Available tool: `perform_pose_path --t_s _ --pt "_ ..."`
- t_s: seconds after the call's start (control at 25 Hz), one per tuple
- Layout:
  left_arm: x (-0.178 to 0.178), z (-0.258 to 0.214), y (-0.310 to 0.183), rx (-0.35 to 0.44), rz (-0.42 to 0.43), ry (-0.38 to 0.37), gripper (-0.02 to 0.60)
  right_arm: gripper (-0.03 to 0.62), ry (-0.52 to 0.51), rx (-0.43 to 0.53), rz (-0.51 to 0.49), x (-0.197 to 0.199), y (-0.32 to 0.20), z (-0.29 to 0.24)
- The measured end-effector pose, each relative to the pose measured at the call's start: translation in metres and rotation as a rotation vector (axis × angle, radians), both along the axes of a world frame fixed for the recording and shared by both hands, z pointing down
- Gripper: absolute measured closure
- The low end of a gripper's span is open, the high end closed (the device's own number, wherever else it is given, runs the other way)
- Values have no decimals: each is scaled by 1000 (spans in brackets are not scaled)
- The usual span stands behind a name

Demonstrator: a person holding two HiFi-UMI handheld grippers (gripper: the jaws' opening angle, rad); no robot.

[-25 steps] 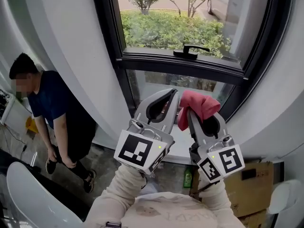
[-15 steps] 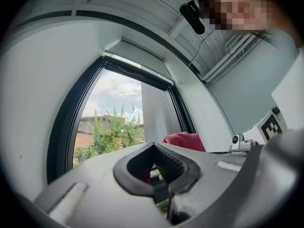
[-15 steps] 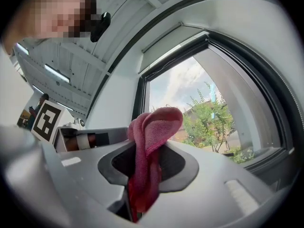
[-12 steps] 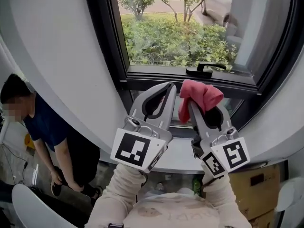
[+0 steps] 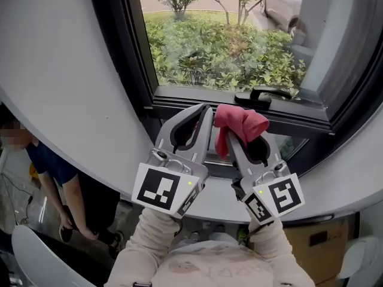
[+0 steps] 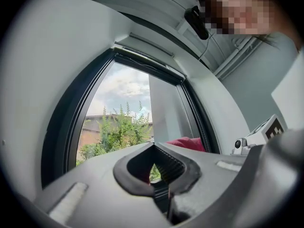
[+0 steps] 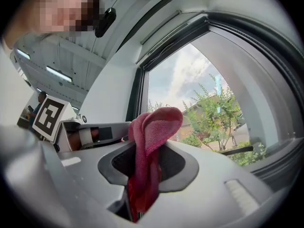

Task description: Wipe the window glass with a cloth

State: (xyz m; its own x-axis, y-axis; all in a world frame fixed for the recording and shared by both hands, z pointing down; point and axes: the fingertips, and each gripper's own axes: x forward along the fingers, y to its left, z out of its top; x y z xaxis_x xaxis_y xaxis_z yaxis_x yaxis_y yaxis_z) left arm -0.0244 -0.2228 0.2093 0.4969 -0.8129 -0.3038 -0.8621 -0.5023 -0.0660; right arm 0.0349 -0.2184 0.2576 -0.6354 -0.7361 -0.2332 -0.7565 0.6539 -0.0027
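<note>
Your right claw (image 5: 234,140) is pinching a red cloth (image 5: 241,122). The cloth's bunched top stands above the claw tips, in front of the dark window frame (image 5: 119,52) and near the window handle (image 5: 263,95). Your left claw (image 5: 205,113) sits just beside the right one, pressed together on nothing. The window glass (image 5: 221,34) lies above and beyond both. The cloth appears short of the pane, so I judge the wiping not yet begun: the cloth is gripped and every stroke is left to do.

Cloth (image 5: 239,124) nearer window handle (image 5: 263,95) now
</note>
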Motion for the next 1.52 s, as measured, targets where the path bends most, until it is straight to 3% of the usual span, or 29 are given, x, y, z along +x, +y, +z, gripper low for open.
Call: perform_pose_path --t_s 0.32,0.56,0.96,1.12,1.32,1.52 --pt "14 -3 -27 -3 -92 -1 581 465 -4 19 -92 11 -35 -14" --pt "6 -5 -45 5 -126 -19 581 465 -3 12 -105 0 -61 -20" --pt "-59 -42 -87 58 -112 -29 581 465 32 104 -3 -73 -119 -83" --pt "-92 -67 -106 53 -119 12 581 465 57 161 51 -108 -142 -121" --pt "-109 -92 -123 120 -100 7 581 465 96 184 116 -141 -172 -162" --pt "-128 -98 -130 109 -94 51 581 465 127 200 166 -165 -191 -197"
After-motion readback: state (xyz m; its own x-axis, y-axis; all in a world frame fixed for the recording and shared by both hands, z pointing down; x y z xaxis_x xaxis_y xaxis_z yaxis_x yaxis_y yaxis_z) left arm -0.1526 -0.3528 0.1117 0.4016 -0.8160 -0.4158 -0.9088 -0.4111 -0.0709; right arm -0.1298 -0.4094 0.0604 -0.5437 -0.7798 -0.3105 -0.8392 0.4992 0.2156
